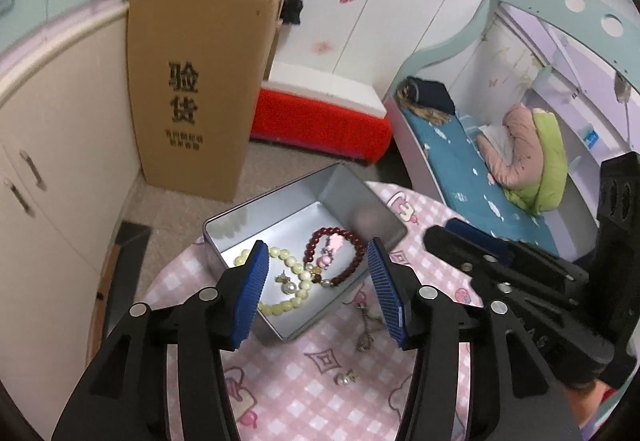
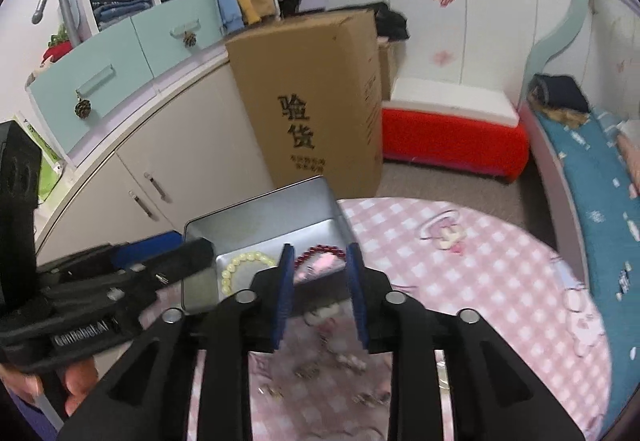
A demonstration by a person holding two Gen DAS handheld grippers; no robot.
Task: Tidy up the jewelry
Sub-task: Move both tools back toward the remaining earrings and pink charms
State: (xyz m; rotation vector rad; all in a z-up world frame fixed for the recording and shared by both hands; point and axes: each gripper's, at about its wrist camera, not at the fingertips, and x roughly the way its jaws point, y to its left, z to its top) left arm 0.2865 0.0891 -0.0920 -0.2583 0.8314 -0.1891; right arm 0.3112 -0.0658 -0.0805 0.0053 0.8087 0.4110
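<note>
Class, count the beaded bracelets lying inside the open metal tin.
2: a cream bracelet at the tin's left, a dark red bracelet at its right. Others may be hidden.

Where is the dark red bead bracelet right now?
In the left wrist view the dark red bead bracelet lies inside the open silver metal tin on the pink checked tablecloth, right of the pale yellow bead bracelet.

Right gripper (image 2: 320, 273) jaws apart before tin (image 2: 264, 217)

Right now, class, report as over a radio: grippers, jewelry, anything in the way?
Left gripper open, empty; right gripper open, empty. Bracelets in tin. Earring and chain on tablecloth. Nothing blocking.
</note>
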